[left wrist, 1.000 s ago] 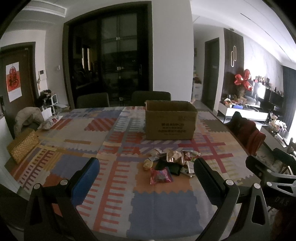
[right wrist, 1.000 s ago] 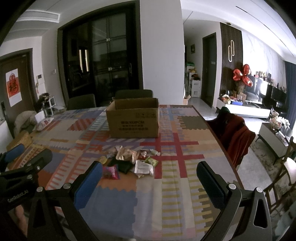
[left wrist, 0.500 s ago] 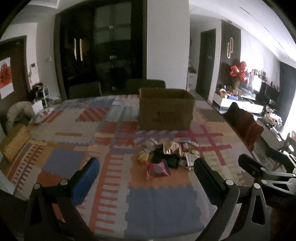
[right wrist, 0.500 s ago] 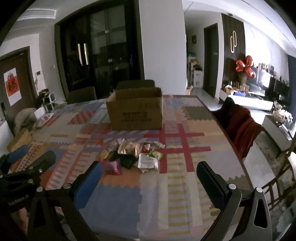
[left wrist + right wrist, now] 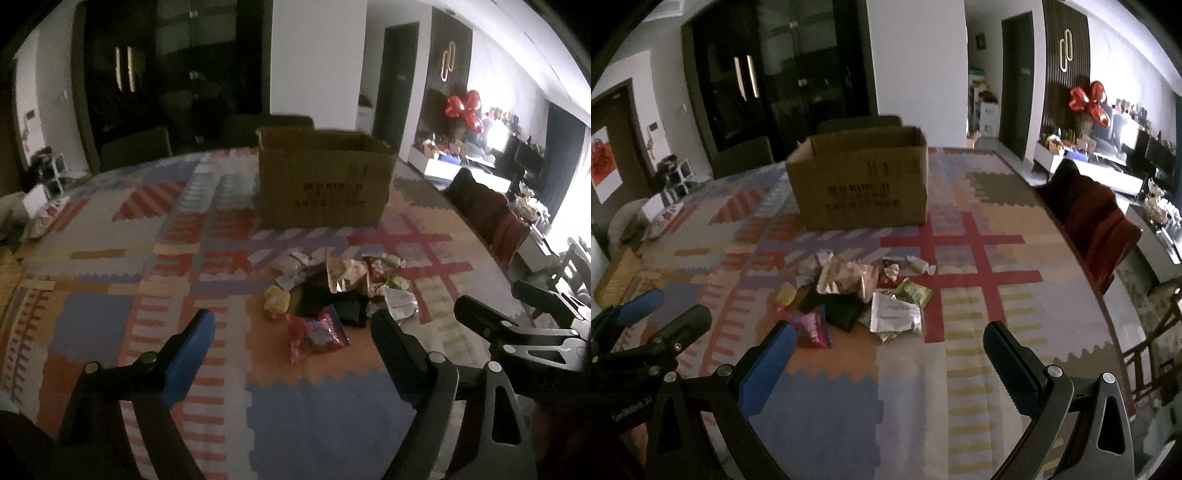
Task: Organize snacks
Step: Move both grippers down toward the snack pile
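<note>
A pile of snack packets [image 5: 332, 291] lies mid-table on the patterned cloth; it also shows in the right wrist view [image 5: 857, 295]. A red-pink packet [image 5: 317, 334] lies nearest, with a yellow one [image 5: 275, 301] to its left and a silver one [image 5: 895, 314] to its right. An open cardboard box [image 5: 325, 181] stands behind the pile, also in the right wrist view [image 5: 860, 184]. My left gripper [image 5: 291, 339] is open and empty, just short of the red-pink packet. My right gripper [image 5: 890, 350] is open and empty, near the silver packet.
The table [image 5: 997, 295] has a patterned cloth. Dark chairs [image 5: 136, 147] stand at the far side. A chair draped in red cloth [image 5: 1100, 221] stands at the right edge. A woven basket [image 5: 617, 273] sits at the left.
Both grippers have moved forward and down toward the snack pile, which now looks larger and closer. Both stay open and empty.
</note>
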Demonstrator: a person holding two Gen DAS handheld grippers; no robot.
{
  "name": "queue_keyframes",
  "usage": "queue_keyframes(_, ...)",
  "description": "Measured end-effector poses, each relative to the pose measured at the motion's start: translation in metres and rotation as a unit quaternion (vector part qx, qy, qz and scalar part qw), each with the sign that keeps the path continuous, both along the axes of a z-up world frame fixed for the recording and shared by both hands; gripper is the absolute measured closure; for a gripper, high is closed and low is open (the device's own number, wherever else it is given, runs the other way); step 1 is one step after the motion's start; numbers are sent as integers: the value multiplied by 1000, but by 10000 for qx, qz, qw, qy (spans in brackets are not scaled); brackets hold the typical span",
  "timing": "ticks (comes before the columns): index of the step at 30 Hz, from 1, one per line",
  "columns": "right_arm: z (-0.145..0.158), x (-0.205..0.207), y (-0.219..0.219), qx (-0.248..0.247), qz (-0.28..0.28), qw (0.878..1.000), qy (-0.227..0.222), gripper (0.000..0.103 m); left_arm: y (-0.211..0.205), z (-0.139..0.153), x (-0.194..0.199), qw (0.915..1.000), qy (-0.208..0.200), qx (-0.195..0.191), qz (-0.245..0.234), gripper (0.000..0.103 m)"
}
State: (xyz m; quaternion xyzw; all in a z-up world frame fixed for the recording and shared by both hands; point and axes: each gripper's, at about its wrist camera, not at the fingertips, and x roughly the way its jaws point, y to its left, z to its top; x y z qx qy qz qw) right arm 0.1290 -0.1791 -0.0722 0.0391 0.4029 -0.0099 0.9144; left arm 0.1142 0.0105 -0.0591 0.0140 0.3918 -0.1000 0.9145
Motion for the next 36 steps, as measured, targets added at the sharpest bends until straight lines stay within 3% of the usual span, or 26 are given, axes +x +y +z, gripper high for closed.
queue_keyframes(10,-36,49,6,75,-323,9968,725,4,1,-47,66,9930,1008,-294,-548,27)
queue_keyframes(20,-76,85,-2,220,-85,9892,1447,9,-5,-91,92,9801,1896,-497,-321,32)
queue_keyframes(36,-113,117,-19,510,312,9766,2064,17,-21,-123,105,9700,2385,-462,33,35)
